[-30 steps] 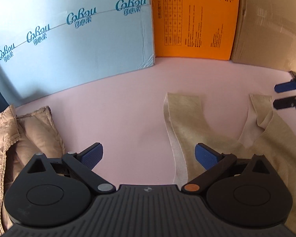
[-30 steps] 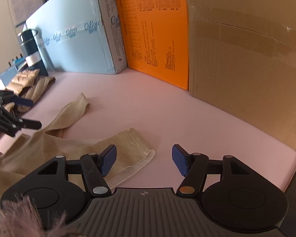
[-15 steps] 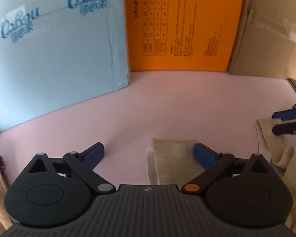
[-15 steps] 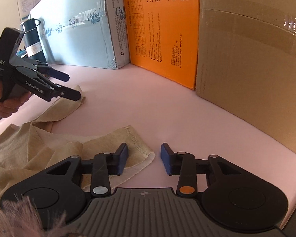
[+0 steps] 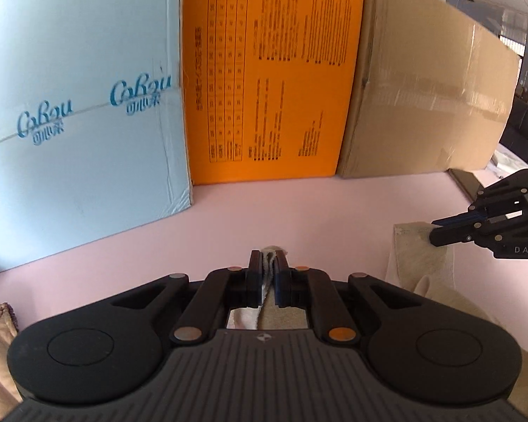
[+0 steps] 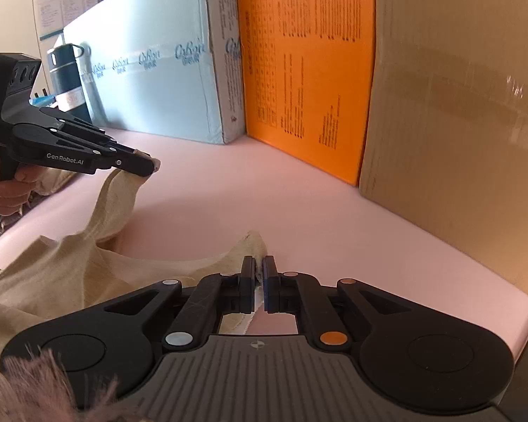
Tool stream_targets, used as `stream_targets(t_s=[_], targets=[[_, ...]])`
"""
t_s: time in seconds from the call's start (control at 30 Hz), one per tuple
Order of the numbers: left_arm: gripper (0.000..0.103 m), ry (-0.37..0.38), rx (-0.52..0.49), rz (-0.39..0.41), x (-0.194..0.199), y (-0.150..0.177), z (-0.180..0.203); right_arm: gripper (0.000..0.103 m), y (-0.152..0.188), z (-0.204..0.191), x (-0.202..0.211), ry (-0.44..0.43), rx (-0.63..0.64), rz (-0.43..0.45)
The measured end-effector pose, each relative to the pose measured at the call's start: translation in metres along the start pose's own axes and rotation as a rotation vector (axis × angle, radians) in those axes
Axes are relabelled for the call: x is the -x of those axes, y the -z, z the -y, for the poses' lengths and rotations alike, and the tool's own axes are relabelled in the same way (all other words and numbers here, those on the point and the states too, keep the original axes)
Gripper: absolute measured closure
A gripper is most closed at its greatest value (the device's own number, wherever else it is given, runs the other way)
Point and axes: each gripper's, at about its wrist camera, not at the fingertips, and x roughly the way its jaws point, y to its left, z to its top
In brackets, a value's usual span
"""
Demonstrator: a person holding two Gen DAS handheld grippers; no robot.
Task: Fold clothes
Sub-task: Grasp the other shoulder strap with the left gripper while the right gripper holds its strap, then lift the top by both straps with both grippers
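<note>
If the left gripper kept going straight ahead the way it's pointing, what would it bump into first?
Probably the pink tabletop, since the left gripper, shut on a beige top, tilts downward. Skimming above it, it would meet the orange box. Depth is unclear.

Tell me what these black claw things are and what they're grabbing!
They are grabbers a person holds, one per hand, each with a small camera looking along its two fingers. So one picture looks out from the left gripper, the other from the right gripper. Both are pinched shut on the straps of a beige tank top lying on a pink table. Behind stand a light blue box, an orange box and a brown cardboard box. Each camera also sees the other grabber.
</note>
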Motion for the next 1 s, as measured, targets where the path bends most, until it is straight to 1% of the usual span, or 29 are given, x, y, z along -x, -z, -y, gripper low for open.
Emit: stream_targets(t_s=[0.2, 0.37, 0.5, 0.73, 0.87, 0.93, 1.0], targets=[[0.098, -0.013, 0.014, 0.137, 0.083, -0.005, 0.022, 0.098, -0.019, -0.036, 0.06, -0.017, 0.021, 0.11], [0.098, -0.027, 0.085, 0.263, 0.157, -0.006, 0.032, 0.099, -0.034, -0.075, 0.124, -0.032, 0.064, 0.224], [0.098, -0.04, 0.125, 0.383, 0.208, -0.012, 0.039, 0.099, -0.045, -0.1, 0.175, -0.016, 0.09, 0.335], [0.098, -0.064, 0.098, 0.564, 0.289, -0.022, 0.053, 0.099, -0.058, -0.133, 0.255, 0.055, 0.18, 0.526], [0.098, -0.054, 0.089, 0.657, 0.327, -0.034, 0.06, 0.099, -0.067, -0.142, 0.294, 0.085, 0.205, 0.647], [0.098, -0.039, 0.069, 0.69, 0.342, -0.039, 0.064, 0.099, -0.072, -0.145, 0.315, 0.09, 0.204, 0.716], [0.098, -0.038, 0.039, 0.709, 0.352, -0.039, 0.072, 0.099, -0.075, -0.147, 0.329, 0.084, 0.209, 0.751]])
